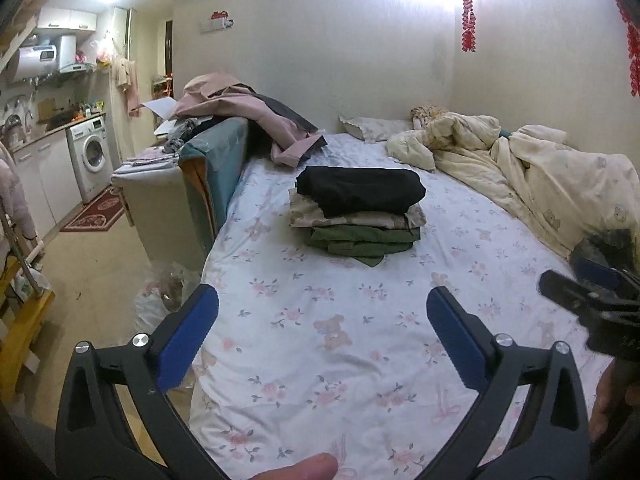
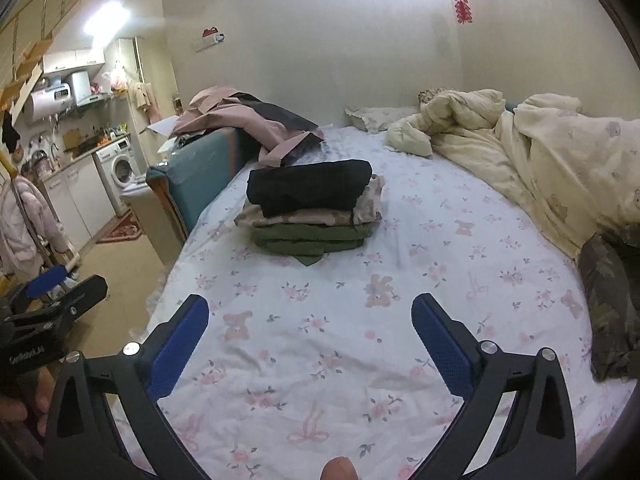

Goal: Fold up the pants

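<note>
Both claws, left (image 1: 322,308) and right (image 2: 310,316), gape empty over the bed's (image 1: 360,360) near edge. The next pants (image 2: 612,304), camouflage, lie crumpled at the right edge; spread them flat before folding. Beyond, mid-bed, sits the folded stack (image 1: 358,210).

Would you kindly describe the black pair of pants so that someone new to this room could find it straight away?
Start at the bed with the white floral sheet. Near its middle stands a stack of folded clothes, away from the rumpled cream quilt by the wall. The black pants lie on top of that stack, the only black piece, above a beige patterned one and a green one.
</note>
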`<action>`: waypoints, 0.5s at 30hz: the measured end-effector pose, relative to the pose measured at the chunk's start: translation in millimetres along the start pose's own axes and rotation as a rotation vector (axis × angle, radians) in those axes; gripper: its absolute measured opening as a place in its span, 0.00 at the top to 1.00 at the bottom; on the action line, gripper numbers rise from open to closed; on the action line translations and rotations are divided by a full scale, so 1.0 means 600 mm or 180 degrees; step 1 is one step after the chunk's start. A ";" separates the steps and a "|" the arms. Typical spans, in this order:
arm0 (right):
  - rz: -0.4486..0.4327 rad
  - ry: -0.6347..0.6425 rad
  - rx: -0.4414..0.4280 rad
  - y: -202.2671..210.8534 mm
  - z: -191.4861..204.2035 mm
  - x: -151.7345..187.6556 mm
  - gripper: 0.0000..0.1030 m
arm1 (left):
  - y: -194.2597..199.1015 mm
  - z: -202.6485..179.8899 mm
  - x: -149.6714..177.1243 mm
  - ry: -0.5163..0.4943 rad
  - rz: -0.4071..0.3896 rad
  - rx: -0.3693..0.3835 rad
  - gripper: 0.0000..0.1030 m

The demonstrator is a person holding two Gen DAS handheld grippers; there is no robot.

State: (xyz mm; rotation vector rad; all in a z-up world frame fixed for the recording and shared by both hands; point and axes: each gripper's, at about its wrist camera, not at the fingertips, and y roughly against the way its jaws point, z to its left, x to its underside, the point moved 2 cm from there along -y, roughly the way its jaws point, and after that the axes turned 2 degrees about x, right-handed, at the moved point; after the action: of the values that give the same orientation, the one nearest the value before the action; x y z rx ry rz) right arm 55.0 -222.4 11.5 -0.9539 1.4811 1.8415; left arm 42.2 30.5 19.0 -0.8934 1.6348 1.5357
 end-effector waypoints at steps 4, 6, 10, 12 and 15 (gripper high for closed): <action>-0.0028 0.0155 0.0096 -0.006 0.018 0.007 0.00 | -0.006 -0.009 0.003 -0.0065 -0.0003 -0.0045 0.00; -0.0042 0.0190 0.0136 -0.007 0.021 0.008 0.00 | -0.013 -0.007 0.003 -0.0028 0.0025 -0.0071 0.00; -0.0017 0.0193 0.0177 -0.014 0.021 0.011 0.00 | -0.022 -0.003 0.003 0.0036 0.0052 -0.0122 0.00; -0.0021 0.0199 0.0192 -0.016 0.021 0.011 0.00 | -0.023 -0.002 0.004 0.0058 0.0056 -0.0129 0.00; -0.0048 0.0165 0.0219 -0.015 0.016 0.009 0.00 | -0.023 -0.003 0.003 0.0044 0.0052 -0.0126 0.00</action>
State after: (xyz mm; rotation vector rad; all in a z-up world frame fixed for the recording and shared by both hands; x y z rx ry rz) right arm 57.6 -210.8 3.0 -0.9836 1.5537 1.7556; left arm 52.7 27.9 10.5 -0.9157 1.6303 1.5815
